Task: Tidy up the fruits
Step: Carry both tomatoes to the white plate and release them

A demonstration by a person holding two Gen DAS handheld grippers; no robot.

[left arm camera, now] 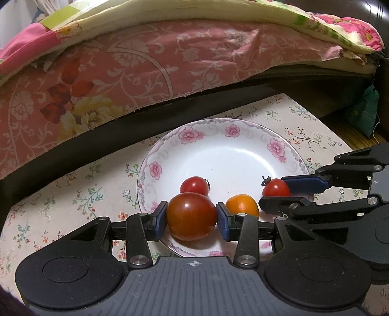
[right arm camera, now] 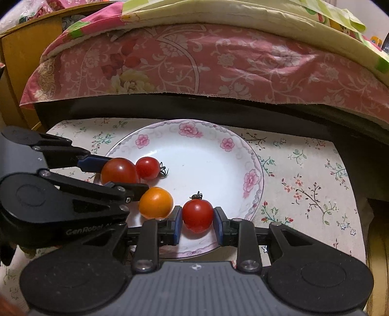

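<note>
Behind everything, at the far side, you have a bed draped in a pink floral cover [left arm camera: 150, 65] with a yellow-edged quilt [right arm camera: 243, 14] lying on top of it. Nearer to you a small table wears a cream flowered cloth [right arm camera: 304, 175], and on that cloth sits a white plate [left arm camera: 226, 150] with pink roses round its rim.

Your left gripper [left arm camera: 192, 220] reaches over the near left edge of the plate, and its blue pads [left arm camera: 161, 220] press both sides of the big dark-red tomato [left arm camera: 192, 216], so it is clamped on that fruit. From the left wrist view you cannot tell whether the tomato is lifted or resting on the plate. Your right gripper [right arm camera: 197, 224] comes in over the near right part of the plate with its pads touching the two sides of a red tomato [right arm camera: 197, 215], whose dry stem points to the far side; it grips that one.

Between the two grippers lies an orange tomato [right arm camera: 155, 202] on the plate, just beside the right gripper's left pad. A small red tomato [right arm camera: 147, 168] with a stem on its right rests on the plate just beyond the big one, touching it or nearly so.
</note>
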